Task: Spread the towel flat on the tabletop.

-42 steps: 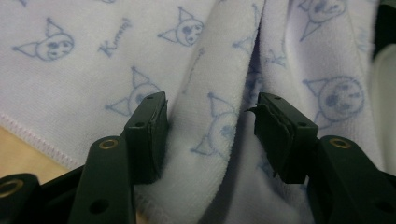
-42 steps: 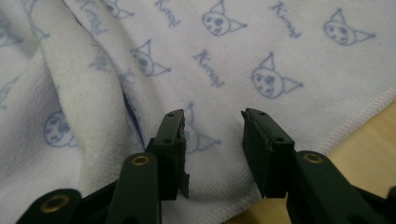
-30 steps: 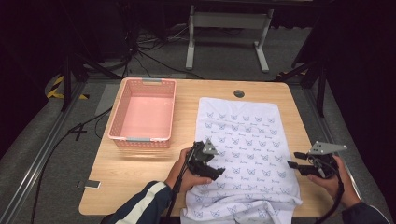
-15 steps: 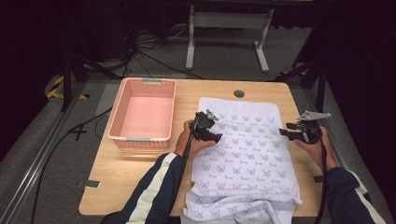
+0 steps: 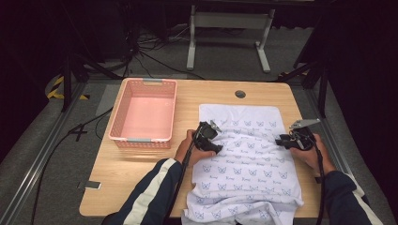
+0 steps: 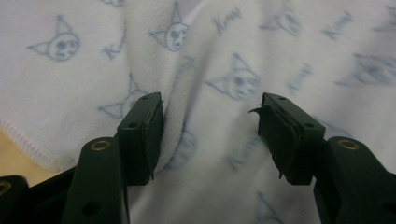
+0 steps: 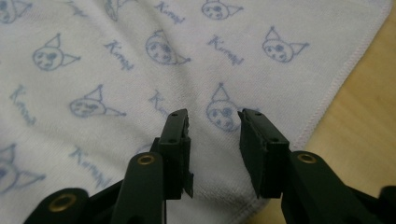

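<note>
My left claw and right claw press on the white towel spread over the table, jaws closing, cloth bunching between, not yet pinched. The pink basket at ten o'clock holds nothing.

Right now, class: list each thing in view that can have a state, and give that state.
Towel: spread flat on the table, near end hanging over the edge.
Basket: upright, empty.
Left gripper: jaws closing around a towel ridge.
Right gripper: jaws closing over the towel's edge.
</note>
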Demonstrator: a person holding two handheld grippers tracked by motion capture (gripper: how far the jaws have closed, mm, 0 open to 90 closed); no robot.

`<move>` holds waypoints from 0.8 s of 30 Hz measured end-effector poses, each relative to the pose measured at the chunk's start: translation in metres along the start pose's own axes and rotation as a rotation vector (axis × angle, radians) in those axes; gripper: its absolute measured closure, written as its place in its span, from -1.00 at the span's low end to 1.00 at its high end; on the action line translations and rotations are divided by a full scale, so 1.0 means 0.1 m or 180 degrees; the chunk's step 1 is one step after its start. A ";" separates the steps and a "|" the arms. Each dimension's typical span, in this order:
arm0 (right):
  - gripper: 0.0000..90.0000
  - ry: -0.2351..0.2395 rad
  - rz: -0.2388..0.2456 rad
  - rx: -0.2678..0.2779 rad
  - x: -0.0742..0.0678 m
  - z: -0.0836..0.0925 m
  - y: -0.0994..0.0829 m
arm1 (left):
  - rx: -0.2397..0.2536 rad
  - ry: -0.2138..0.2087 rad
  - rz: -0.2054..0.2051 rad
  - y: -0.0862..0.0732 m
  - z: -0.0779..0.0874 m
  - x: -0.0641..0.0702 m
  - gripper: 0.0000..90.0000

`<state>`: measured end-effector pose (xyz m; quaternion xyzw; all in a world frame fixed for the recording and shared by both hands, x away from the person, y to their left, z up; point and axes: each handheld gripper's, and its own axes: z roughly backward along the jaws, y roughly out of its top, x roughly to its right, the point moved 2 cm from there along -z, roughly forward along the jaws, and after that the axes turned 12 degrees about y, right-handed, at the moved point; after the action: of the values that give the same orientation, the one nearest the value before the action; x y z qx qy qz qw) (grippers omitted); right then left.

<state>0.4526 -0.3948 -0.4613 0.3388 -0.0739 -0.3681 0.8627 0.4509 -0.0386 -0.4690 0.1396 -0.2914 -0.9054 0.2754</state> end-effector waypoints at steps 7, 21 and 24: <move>0.15 0.0019 0.0036 -0.0165 -0.16 0.19 -0.12 | 0.0265 0.0021 0.0131 -0.01 0.20 0.07 -0.32; 0.03 -0.0571 -0.0431 0.0165 0.56 -0.01 0.39 | 0.0127 0.0907 0.1003 0.24 -0.29 -0.67 -0.38; 0.03 -0.0595 -0.0515 0.0232 0.66 -0.11 0.47 | 0.0138 0.0901 0.1152 0.23 -0.36 -0.79 -0.38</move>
<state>0.5315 -0.4107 -0.4474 0.3390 -0.1397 -0.4635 0.8066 0.5392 -0.0246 -0.4764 0.2165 -0.2896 -0.8062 0.4684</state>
